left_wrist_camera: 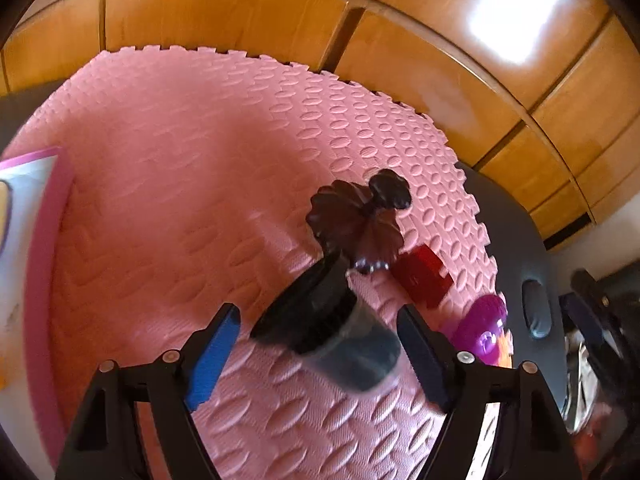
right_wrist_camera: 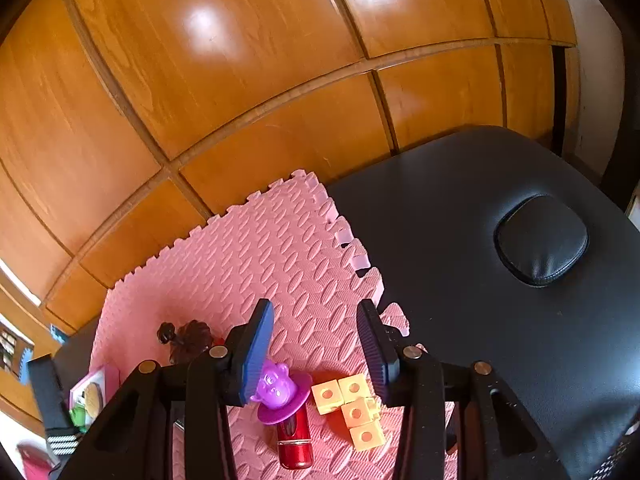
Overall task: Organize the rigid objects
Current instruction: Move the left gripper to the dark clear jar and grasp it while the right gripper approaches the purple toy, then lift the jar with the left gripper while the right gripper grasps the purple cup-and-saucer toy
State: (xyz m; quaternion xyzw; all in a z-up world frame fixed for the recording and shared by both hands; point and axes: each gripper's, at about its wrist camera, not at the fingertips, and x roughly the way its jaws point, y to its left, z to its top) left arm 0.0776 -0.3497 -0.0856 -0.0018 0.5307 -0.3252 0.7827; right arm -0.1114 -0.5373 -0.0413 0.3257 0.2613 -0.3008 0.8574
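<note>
Pink mat [right_wrist_camera: 280,256]: yellow cubes [right_wrist_camera: 352,408] only in right-wrist view.

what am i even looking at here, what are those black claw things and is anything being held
Each picture comes from a camera on a hand-held two-finger gripper that a person carries, one per hand. The left gripper is open over a pink foam mat, with a dark cup-like object between its fingers, unclamped; a dark brown ornament lies beyond. The right gripper is open, holding nothing. Below it lie a purple toy, a red tube and yellow cubes.
</note>
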